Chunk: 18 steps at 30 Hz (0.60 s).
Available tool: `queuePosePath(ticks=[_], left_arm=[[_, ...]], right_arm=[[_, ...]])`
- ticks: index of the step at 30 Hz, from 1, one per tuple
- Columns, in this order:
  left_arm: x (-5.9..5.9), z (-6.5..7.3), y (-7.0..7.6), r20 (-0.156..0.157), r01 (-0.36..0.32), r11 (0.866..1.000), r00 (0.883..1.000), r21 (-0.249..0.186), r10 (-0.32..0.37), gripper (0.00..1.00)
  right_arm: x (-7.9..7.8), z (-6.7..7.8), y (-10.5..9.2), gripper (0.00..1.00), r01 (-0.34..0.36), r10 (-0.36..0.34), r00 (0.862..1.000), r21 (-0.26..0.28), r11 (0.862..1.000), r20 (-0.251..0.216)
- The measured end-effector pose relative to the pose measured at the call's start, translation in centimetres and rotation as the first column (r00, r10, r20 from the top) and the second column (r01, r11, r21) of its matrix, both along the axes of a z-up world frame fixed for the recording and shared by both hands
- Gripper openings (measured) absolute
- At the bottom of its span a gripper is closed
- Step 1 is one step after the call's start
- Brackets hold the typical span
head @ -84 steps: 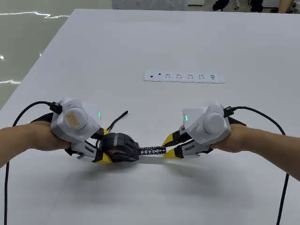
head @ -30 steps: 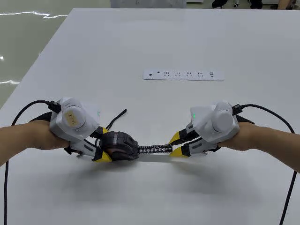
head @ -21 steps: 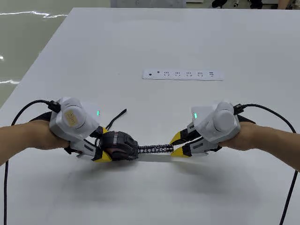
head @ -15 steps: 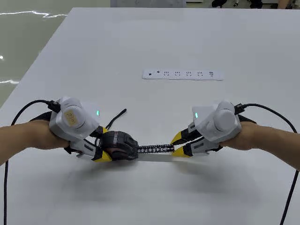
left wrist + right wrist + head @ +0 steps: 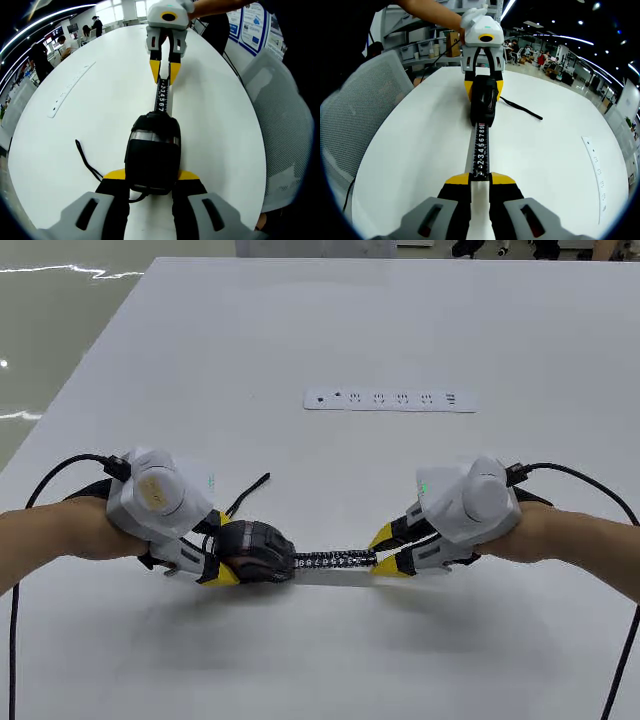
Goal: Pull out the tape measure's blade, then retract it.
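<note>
The tape measure [image 5: 258,552] sits low on the white table [image 5: 300,330], its case clamped by the left gripper [image 5: 224,551]. Its blade [image 5: 335,560] points sideways to the right gripper [image 5: 384,551], which pinches its tip.

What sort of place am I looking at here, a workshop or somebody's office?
Probably an open-plan office or lab. There is a big white table with a power strip lying on it, a mesh office chair beside it, and shelves of storage bins behind.
</note>
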<state>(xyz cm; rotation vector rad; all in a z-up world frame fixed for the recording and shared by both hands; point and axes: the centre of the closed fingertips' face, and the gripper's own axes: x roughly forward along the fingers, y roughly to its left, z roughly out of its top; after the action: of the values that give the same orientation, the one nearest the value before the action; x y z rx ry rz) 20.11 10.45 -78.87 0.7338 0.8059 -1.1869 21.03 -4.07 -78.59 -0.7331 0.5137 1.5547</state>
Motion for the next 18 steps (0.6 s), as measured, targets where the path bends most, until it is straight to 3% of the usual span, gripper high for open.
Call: queuePosePath(ticks=[18], left_arm=[[0.02,-0.01,-0.01,0.003,0.002,1.000,1.000,0.005,-0.002,0.27]], right_arm=[[-0.01,0.05,-0.81,0.11,0.010,-0.010,1.000,0.000,1.000,0.000]])
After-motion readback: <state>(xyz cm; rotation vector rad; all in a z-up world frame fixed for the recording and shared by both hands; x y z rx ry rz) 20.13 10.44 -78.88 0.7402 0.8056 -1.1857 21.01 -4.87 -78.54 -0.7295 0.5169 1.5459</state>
